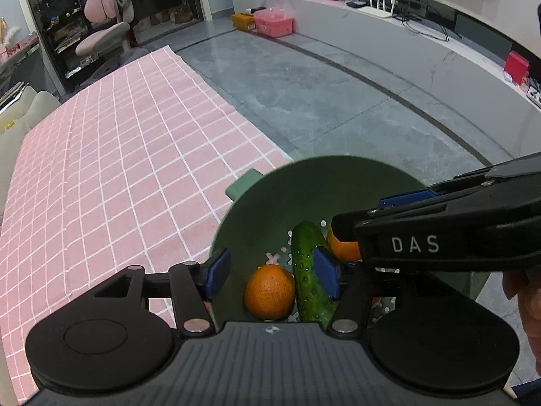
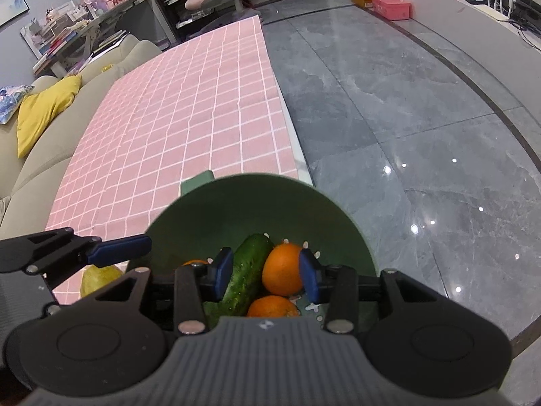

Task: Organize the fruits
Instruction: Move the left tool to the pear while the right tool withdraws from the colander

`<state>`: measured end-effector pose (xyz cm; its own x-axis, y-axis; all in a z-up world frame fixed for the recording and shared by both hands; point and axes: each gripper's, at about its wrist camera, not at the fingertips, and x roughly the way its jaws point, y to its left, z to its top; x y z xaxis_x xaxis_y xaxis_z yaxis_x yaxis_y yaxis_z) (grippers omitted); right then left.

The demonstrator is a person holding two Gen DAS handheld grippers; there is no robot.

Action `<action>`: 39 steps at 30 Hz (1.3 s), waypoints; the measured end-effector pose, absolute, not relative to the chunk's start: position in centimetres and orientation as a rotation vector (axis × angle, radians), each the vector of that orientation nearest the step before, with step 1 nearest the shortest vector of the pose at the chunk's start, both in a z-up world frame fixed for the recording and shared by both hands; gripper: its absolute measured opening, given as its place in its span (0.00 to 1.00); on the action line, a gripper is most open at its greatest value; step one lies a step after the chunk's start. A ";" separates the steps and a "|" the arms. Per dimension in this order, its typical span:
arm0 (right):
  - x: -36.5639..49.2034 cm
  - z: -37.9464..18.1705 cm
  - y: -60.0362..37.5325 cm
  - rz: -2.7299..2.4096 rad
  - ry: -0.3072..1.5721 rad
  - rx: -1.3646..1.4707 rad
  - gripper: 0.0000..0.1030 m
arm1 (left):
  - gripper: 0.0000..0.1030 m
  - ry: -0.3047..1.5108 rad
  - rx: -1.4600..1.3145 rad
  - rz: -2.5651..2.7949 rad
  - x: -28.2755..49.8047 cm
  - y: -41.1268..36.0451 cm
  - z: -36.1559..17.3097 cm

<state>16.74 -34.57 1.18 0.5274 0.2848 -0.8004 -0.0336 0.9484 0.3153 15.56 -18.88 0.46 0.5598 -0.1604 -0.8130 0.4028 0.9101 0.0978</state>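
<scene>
A green colander bowl [image 1: 304, 189] sits at the table's right edge; it also shows in the right wrist view [image 2: 257, 203]. Inside lie a cucumber [image 1: 309, 270] [image 2: 248, 270] and oranges [image 1: 269, 291] [image 2: 283, 269]. My left gripper [image 1: 272, 272] is open above the bowl, its pads either side of one orange and the cucumber. My right gripper [image 2: 266, 272] is open over the bowl, its pads straddling the cucumber and an orange without clamping. The right gripper's fingers [image 1: 405, 199] reach in from the right in the left wrist view. A yellow-green fruit [image 2: 99, 279] lies on the cloth left of the bowl.
A pink checked tablecloth [image 1: 128, 155] covers the table. The grey tiled floor [image 2: 405, 128] drops off right of the table edge. A beige sofa with a yellow cushion [image 2: 44, 111] runs along the left. Pink and orange boxes [image 1: 270, 23] stand far back.
</scene>
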 end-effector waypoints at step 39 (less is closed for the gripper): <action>14.0 3.4 -28.2 0.333 0.948 0.131 0.39 | 0.79 0.948 0.108 -0.177 11.9 -4.4 -2.9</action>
<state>13.99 -28.24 3.41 0.5364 0.3361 -0.7741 -0.2224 0.9412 0.2545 11.90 -4.39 -2.88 0.5699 -0.1034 -0.8152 0.1983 0.9800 0.0143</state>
